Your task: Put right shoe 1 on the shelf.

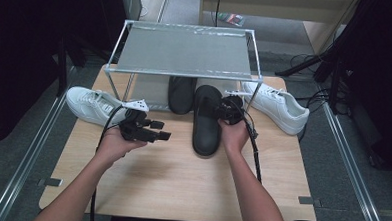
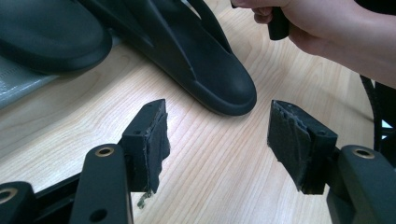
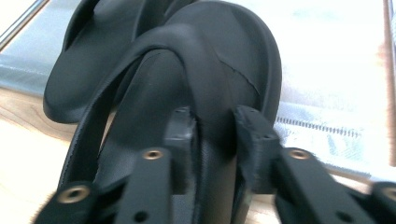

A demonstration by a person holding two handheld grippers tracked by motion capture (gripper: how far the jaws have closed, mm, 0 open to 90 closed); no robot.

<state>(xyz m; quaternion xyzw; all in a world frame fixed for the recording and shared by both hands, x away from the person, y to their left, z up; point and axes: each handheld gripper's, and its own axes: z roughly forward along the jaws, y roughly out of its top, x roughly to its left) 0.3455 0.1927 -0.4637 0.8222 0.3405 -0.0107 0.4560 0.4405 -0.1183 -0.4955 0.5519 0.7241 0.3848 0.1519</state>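
Two black sandals lie on the wooden table (image 1: 181, 175). One sandal (image 1: 206, 126) stretches toward me from under the rack, and the other sandal (image 1: 180, 94) sits under the rack to its left. My right gripper (image 1: 229, 109) is at the nearer sandal's far end. In the right gripper view its jaws (image 3: 215, 119) are shut on that sandal's strap (image 3: 205, 79). My left gripper (image 1: 162, 130) hovers open left of the sandal, pointing at it. In the left gripper view its jaws (image 2: 219, 121) hold nothing, and the sandal's heel (image 2: 219, 88) lies just beyond them.
A metal wire rack (image 1: 184, 52) stands over the back of the table. A white sneaker (image 1: 91, 105) lies at the left and another white sneaker (image 1: 279, 106) at the right. Cables trail from both grippers. The table's near half is bare wood.
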